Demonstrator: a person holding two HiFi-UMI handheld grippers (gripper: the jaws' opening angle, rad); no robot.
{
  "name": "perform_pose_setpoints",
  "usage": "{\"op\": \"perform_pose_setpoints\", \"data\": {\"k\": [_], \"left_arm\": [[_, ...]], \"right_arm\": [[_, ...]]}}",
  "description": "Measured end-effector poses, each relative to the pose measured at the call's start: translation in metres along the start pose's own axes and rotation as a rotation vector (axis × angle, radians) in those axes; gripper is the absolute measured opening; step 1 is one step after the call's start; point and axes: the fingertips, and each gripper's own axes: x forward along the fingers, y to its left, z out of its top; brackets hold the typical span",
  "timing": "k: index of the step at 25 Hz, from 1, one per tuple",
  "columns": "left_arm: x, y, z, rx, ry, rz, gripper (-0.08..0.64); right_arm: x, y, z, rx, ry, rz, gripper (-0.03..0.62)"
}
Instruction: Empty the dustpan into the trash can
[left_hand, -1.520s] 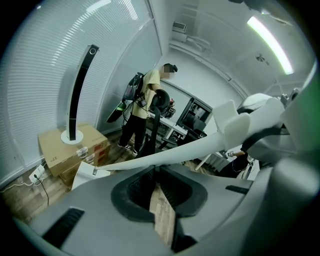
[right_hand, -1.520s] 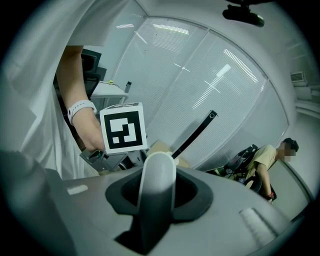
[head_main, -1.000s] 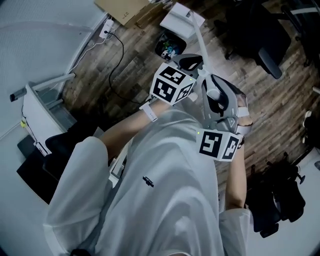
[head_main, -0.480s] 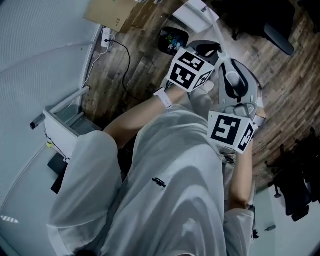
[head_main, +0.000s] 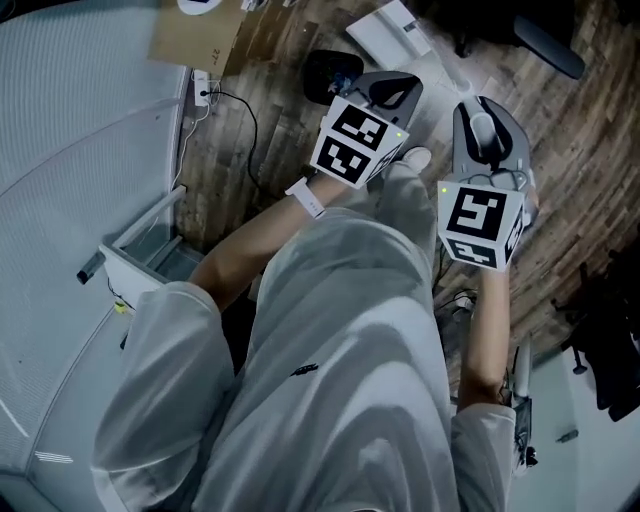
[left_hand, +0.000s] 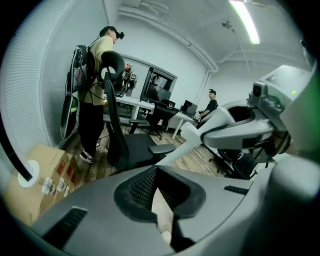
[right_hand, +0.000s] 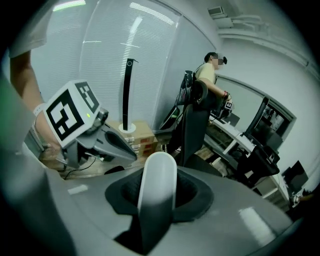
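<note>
The right tool (head_main: 485, 120) grips the white handle (right_hand: 157, 175) of the dustpan (head_main: 385, 32). The left tool (head_main: 388, 92) pinches a thin pale stick (left_hand: 162, 207). The dustpan looks almost at the trash can (head_main: 328, 72). Next: lift it and tip it in.

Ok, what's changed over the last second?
The right gripper swung out to the right, away from the left gripper, and rolled. Both grippers' jaws stay clamped: right on the white handle, left on a tan stick. The dustpan still lies near the trash can.
</note>
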Motion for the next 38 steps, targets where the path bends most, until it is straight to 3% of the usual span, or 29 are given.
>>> {"op": "perform_pose_setpoints", "data": {"k": [7,21,24,30,38], "left_arm": [[-0.015,0.019,-0.001,0.001,-0.009,0.045,0.006],[-0.051,0.061,-0.009,-0.023,-0.018,0.125,0.006],[-0.051,0.067,-0.005,-0.025,-0.019,0.134,0.006],[-0.055,0.080,-0.001,-0.023,-0.025,0.140,0.006],[-0.055,0.073,0.005,-0.003,-0.030,0.123,0.006]], "right_arm": [[0.043,-0.018,-0.040,0.070,0.084,0.000,0.117],[0.167,-0.066,-0.122,0.310,0.305,-0.015,0.117],[0.177,-0.080,-0.136,0.344,0.329,-0.053,0.117],[0.181,-0.093,-0.136,0.366,0.356,-0.049,0.120],[0.170,-0.098,-0.133,0.289,0.313,-0.096,0.133]]}}
